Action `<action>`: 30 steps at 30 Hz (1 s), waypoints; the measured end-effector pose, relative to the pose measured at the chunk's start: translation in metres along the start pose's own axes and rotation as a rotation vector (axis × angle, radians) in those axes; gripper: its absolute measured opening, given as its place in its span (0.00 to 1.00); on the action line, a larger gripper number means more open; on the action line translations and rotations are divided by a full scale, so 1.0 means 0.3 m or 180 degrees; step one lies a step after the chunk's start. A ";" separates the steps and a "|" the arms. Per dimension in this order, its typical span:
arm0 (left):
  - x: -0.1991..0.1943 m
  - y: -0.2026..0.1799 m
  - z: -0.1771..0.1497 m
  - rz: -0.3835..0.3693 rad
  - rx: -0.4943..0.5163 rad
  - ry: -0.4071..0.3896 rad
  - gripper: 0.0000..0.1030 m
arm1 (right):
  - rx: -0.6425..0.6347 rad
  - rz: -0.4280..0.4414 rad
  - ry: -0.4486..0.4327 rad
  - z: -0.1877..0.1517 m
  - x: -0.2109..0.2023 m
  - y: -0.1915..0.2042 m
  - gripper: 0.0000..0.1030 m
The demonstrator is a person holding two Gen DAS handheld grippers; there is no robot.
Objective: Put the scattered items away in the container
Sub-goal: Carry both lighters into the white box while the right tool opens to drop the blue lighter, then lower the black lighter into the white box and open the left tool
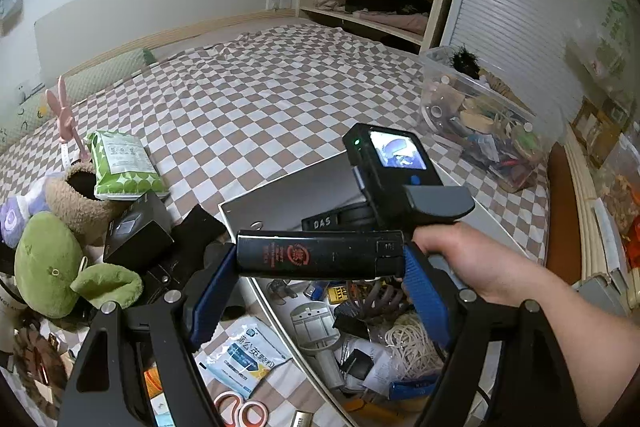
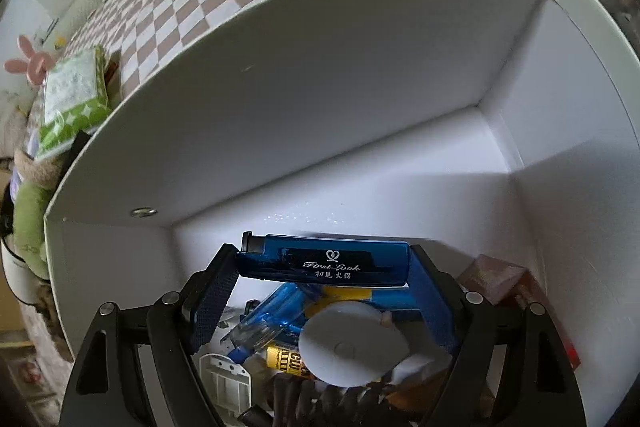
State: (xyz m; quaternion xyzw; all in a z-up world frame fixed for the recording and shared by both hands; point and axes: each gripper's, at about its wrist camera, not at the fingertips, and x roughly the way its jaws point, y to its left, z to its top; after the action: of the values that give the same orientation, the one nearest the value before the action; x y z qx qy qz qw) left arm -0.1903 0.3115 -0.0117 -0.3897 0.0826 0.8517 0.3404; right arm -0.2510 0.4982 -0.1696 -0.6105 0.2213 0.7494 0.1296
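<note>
On the checkered bed, the white box already holds clutter; each tool grips a lighter, the right tool inside it, the left tool above. Plush toys, scissors remain outside.

1. The black plastic lighter has a smooth, semi-gloss shell.
2. The translucent blue plastic lighter looks glossy.
3. The white cardboard box has smooth matt walls.
4. The brown-and-white checked cloth bedsheet looks soft and matt.
5. The blue tong pads are ribbed.
</note>
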 end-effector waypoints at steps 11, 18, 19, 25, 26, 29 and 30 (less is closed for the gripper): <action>-0.008 -0.007 -0.004 -0.0019 -0.0009 -0.0007 0.79 | -0.0216 -0.0227 0.0037 -0.047 0.008 0.000 0.81; -0.011 0.002 -0.004 -0.0031 -0.0042 -0.0017 0.79 | -0.0231 -0.0216 -0.0146 -0.064 -0.063 -0.039 0.81; -0.009 0.004 -0.004 -0.0036 -0.0056 -0.0013 0.79 | -0.0223 -0.0200 -0.0201 -0.065 -0.083 -0.048 0.81; 0.015 -0.010 -0.008 -0.0055 -0.0052 0.0039 0.79 | -0.0001 0.0092 -0.0540 -0.082 -0.228 -0.144 0.81; 0.021 -0.016 -0.010 -0.0063 -0.0044 0.0053 0.79 | 0.0053 0.0160 -0.0598 -0.086 -0.254 -0.164 0.81; 0.050 -0.038 -0.013 -0.0089 -0.0029 0.0108 0.79 | 0.0214 0.0365 -0.0743 -0.091 -0.315 -0.208 0.81; 0.065 -0.046 -0.014 -0.0099 -0.0030 0.0133 0.79 | 0.0264 0.0426 -0.0761 -0.074 -0.312 -0.191 0.81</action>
State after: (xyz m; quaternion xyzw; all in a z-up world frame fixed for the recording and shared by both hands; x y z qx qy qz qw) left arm -0.1878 0.3302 -0.0267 -0.4103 0.0796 0.8383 0.3500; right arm -0.1847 0.5442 -0.0921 -0.4949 0.2753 0.8139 0.1298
